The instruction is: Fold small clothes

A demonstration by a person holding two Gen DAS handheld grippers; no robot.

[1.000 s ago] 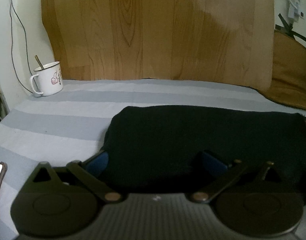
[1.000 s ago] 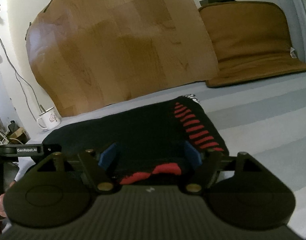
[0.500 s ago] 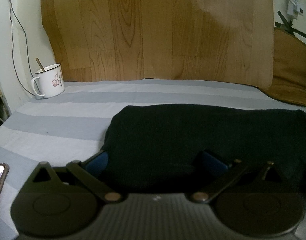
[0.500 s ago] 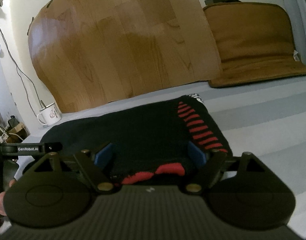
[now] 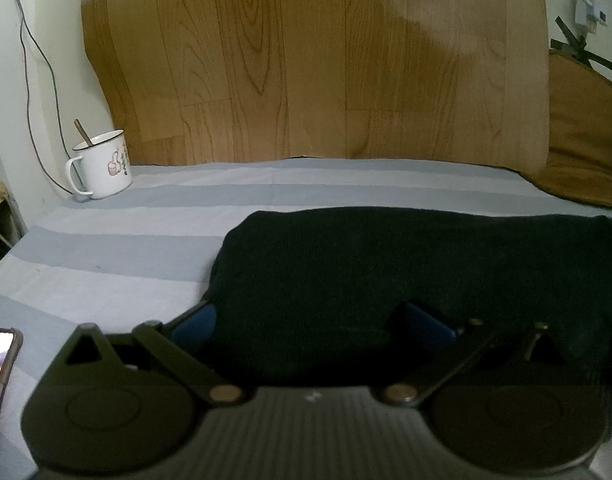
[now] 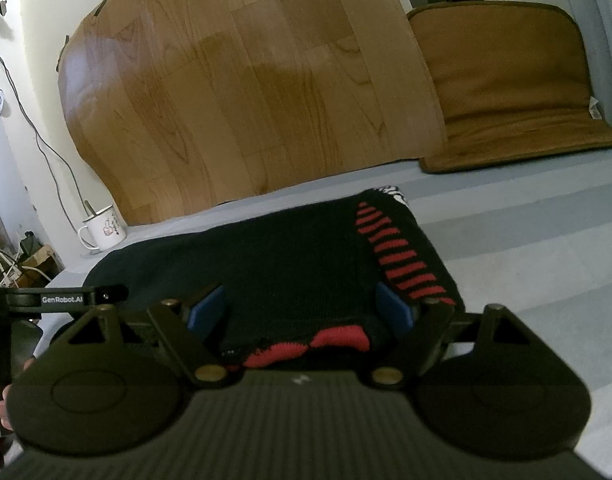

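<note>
The black knit garment (image 6: 289, 264) lies flat on the grey striped bedsheet (image 5: 117, 256), folded into a thick dark slab. A ladder of short red bars runs down its right side, red trim edges the hem nearest me, and a scrap of white pattern peeks out at the far corner. My right gripper (image 6: 301, 308) and left gripper (image 5: 318, 320) both stand spread wide, blue pads either side of the near edge, squeezing nothing.
</note>
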